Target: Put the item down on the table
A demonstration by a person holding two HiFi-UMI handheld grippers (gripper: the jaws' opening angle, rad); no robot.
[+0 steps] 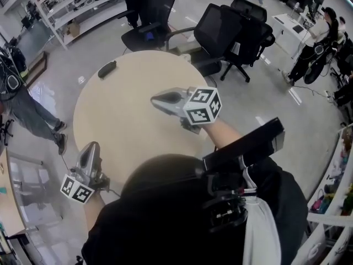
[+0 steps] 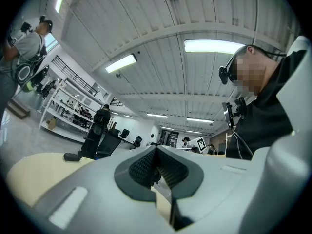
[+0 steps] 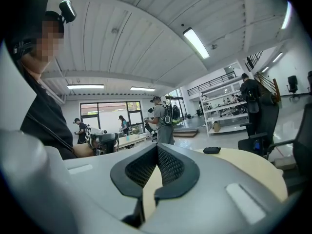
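Above the round beige table (image 1: 124, 101), the left gripper (image 1: 92, 147) and the right gripper (image 1: 155, 98) each have jaws pressed together on nothing, well apart from the small black item (image 1: 107, 69) lying near the table's far edge.

A round beige table (image 1: 118, 134) is seen from above. A small dark item (image 1: 107, 69) lies near its far left edge, well apart from both grippers. The right gripper (image 1: 155, 99) is held over the middle of the table, pointing left, with its jaws brought together. The left gripper (image 1: 91, 147) is held at the near left edge, likewise closed. Black office chairs (image 1: 220, 29) stand beyond the table.
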